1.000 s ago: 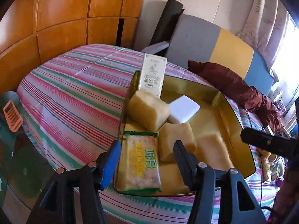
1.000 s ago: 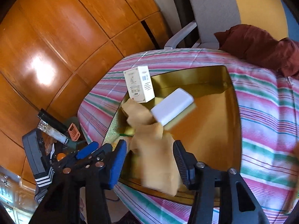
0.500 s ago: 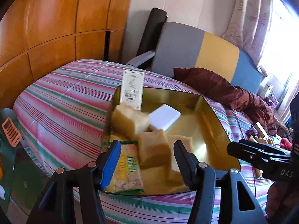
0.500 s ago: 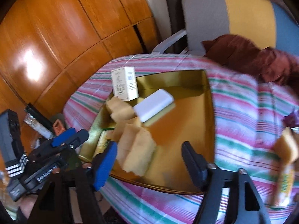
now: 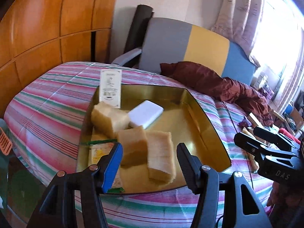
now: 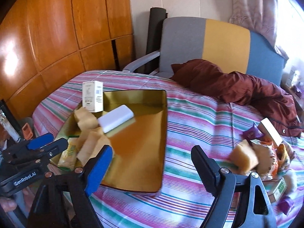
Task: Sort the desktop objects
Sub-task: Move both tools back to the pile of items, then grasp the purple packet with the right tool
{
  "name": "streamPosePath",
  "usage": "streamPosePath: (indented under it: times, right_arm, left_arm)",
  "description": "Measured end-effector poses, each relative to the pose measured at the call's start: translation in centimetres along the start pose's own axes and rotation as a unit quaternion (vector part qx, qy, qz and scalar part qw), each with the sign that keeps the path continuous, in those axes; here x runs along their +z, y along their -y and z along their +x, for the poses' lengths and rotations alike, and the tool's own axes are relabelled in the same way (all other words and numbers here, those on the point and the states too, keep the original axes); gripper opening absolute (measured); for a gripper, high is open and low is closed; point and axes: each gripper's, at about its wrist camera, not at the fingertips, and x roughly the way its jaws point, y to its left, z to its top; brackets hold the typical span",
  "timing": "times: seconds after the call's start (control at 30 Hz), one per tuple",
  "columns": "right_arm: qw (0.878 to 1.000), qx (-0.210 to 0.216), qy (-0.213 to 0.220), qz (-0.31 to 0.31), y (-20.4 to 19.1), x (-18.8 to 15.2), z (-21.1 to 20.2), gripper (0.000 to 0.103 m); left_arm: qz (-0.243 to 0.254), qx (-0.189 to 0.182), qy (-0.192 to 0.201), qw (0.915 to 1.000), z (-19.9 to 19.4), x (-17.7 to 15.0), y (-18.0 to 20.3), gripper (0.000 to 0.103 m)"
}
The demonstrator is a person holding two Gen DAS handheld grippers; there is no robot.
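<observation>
A gold tray (image 5: pixel 190 121) (image 6: pixel 140 133) lies on the striped cloth. In its left half lie three yellow spongy blocks (image 5: pixel 133 146) (image 6: pixel 89 144), a white bar (image 5: pixel 146 114) (image 6: pixel 115 118) and a green snack packet (image 5: pixel 98 152) (image 6: pixel 69 153). A tall white box (image 5: pixel 111 89) (image 6: pixel 93 96) stands at its far left corner. My left gripper (image 5: pixel 149 163) (image 6: pixel 47 142) hovers open over the tray's near edge, holding nothing. My right gripper (image 6: pixel 152 161) (image 5: pixel 245 138) hangs above the tray's right edge; its jaws are opening with nothing between them.
On the cloth to the right of the tray is a heap: a yellow block (image 6: pixel 245 157), orange snack packets (image 6: pixel 269 161), purple wrappers (image 6: pixel 252 133) and a small box (image 6: pixel 269 131). A maroon jacket (image 6: pixel 247 87) and a chair (image 6: pixel 209 41) are behind. The table edge drops off at left.
My right gripper let go of a yellow block, which now lies in the tray, then spread its jaws and swung right. My left gripper drew back and rose a little.
</observation>
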Motion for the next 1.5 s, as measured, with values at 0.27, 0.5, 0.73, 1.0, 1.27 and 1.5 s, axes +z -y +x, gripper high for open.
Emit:
streamPosePath:
  times: [0.27,0.5,0.73,1.0,1.27,1.5]
  right_arm:
    - [0.999,-0.033,-0.016,0.036,4.1,-1.3,-0.7,0.084]
    - [0.992,-0.066,-0.049,0.095,10.3,-3.0,-1.9,0.069]
    - [0.98,-0.093,-0.081,0.157,17.9,-4.7,-4.0,0.066]
    - [0.957,-0.13,-0.127,0.228,26.6,-7.1,-7.0,0.062]
    - [0.943,-0.131,-0.259,0.166,33.0,-8.7,-5.8,0.06]
    - [0.925,-0.109,-0.346,0.115,34.1,-9.8,-2.4,0.06]
  left_arm:
    - [0.046,-0.021,-0.014,0.9986,0.8,0.0,3.3,0.064]
    - [0.079,-0.067,-0.02,0.9944,1.4,0.6,6.8,0.064]
    - [0.131,-0.116,-0.033,0.984,2.0,0.7,11.4,0.064]
    - [0.179,-0.163,-0.062,0.9683,3.9,0.7,16.4,0.063]
    - [0.219,-0.204,-0.103,0.9486,6.3,-0.2,21.8,0.063]
    - [0.244,-0.218,-0.136,0.9351,8.3,-1.1,24.8,0.063]
